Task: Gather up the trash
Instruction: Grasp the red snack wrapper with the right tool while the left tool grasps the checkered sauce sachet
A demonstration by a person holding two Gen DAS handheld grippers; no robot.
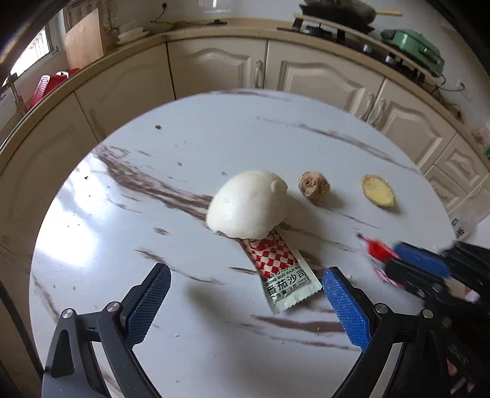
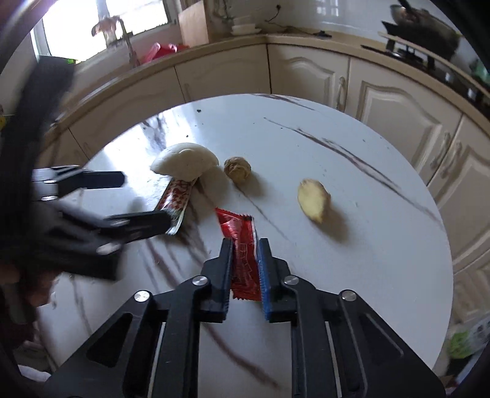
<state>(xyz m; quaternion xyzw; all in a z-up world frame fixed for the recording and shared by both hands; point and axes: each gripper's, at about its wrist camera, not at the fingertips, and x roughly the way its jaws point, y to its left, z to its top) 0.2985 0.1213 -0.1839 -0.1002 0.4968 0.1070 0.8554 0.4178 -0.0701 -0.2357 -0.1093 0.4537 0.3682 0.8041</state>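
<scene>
A checkered ketchup sachet (image 1: 280,269) lies on the round marble table (image 1: 214,137), its far end under a white steamed bun (image 1: 249,205). My left gripper (image 1: 245,294) is open, its fingers either side of the sachet's near end; it also shows in the right wrist view (image 2: 144,199). My right gripper (image 2: 245,245) is shut on a red sachet (image 2: 243,254), seen in the left wrist view (image 1: 378,249) at the right.
A walnut (image 1: 314,186) and a ginger slice (image 1: 378,189) lie beyond the bun. Cream cabinets (image 1: 321,73) curve around the table. A stove with a pan (image 1: 337,15) and a green appliance (image 1: 413,49) stand on the counter.
</scene>
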